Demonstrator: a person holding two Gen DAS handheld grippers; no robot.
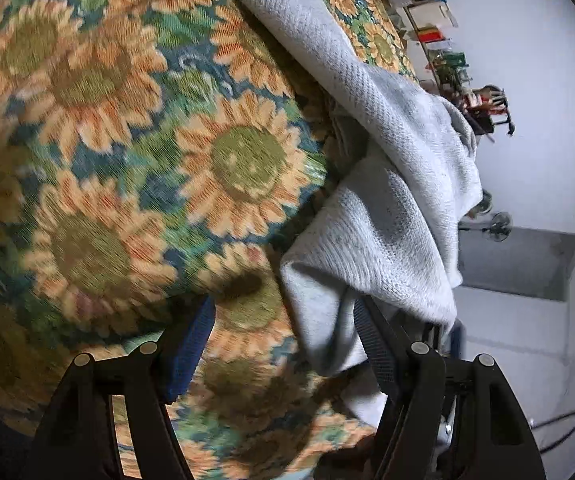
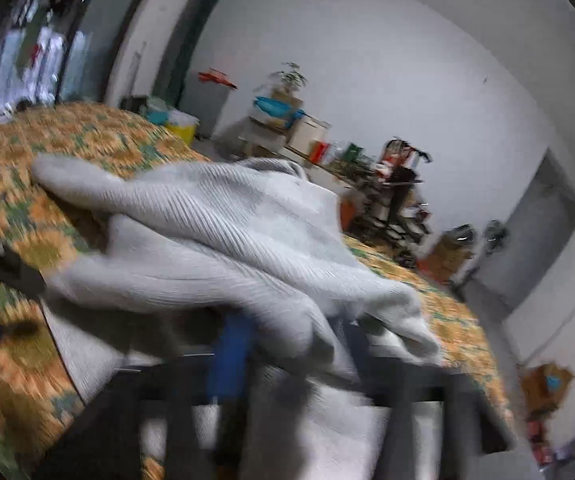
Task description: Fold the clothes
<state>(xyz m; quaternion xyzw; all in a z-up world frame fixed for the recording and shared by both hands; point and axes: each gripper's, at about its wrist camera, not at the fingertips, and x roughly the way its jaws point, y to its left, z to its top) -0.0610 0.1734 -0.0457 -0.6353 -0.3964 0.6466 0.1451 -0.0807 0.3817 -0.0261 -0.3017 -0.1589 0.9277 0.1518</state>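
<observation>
A light grey knitted garment (image 1: 387, 184) lies bunched on a sunflower-print cloth (image 1: 135, 152). In the left wrist view my left gripper (image 1: 283, 320) is open, its jaws wide apart; a fold of the garment hangs against the right finger (image 1: 371, 332), and the blue-padded left finger (image 1: 191, 344) is over bare cloth. In the blurred right wrist view the garment (image 2: 223, 232) is draped over my right gripper (image 2: 287, 344), whose fingers close on a fold of it above the cloth (image 2: 99, 136).
The cloth-covered surface ends at the right, with white floor (image 1: 527, 360) beyond. Along the white wall stand cluttered shelves (image 2: 303, 132), a plant (image 2: 293, 76), a fan (image 1: 497, 228) and boxes (image 2: 451, 256).
</observation>
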